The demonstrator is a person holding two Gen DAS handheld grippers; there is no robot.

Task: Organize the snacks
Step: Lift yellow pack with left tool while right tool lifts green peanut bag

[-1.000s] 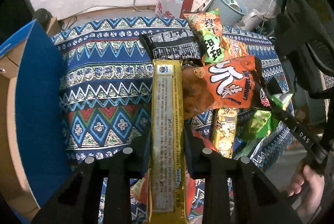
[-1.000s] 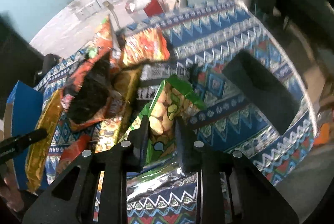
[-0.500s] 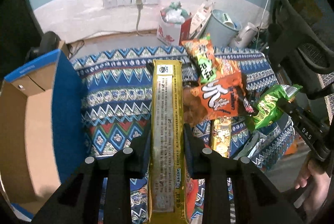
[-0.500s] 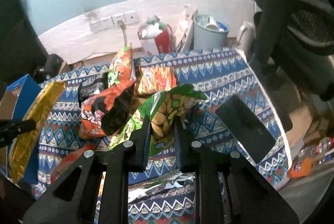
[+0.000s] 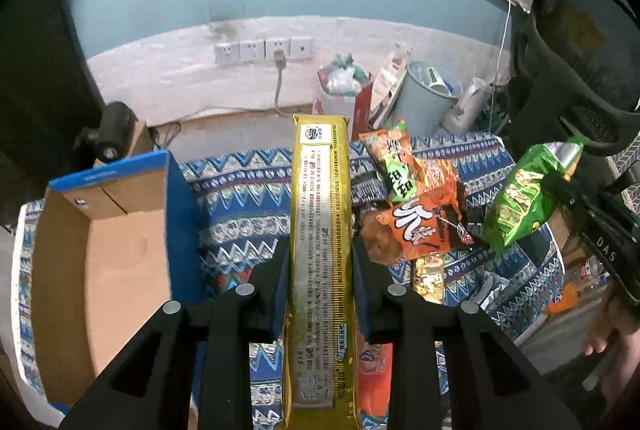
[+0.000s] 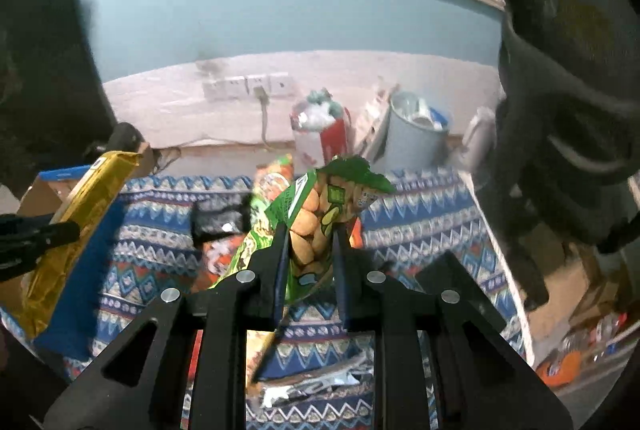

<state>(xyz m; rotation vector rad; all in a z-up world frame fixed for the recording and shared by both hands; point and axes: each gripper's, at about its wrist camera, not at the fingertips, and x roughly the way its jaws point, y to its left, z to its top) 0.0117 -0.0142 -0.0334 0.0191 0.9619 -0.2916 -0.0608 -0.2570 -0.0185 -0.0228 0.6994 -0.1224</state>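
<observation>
My left gripper (image 5: 320, 250) is shut on a long yellow packet (image 5: 320, 213), held lengthwise above the patterned cloth; in the right wrist view the same yellow packet (image 6: 76, 222) hangs at the left. My right gripper (image 6: 308, 234) is shut on a green snack bag (image 6: 316, 213), lifted off the table; in the left wrist view this green bag (image 5: 520, 201) hangs at the right. An open cardboard box with blue sides (image 5: 100, 254) stands to the left. An orange bag (image 5: 424, 226), an orange-and-green bag (image 5: 392, 161) and a black packet (image 5: 364, 181) lie in a heap.
The table wears a blue zigzag cloth (image 5: 240, 197). A black flat object (image 6: 468, 290) lies at its right. Behind stand a pale bin (image 5: 428, 97), a red-and-white bag (image 5: 340, 97) and wall sockets (image 5: 264, 49). A black mesh chair (image 5: 576, 41) looms right. A hand (image 5: 612, 330) shows bottom right.
Both grippers have risen with their packets and tilted up, so more wall shows. The green bag came off the pile. The box has come further into view at the left.
</observation>
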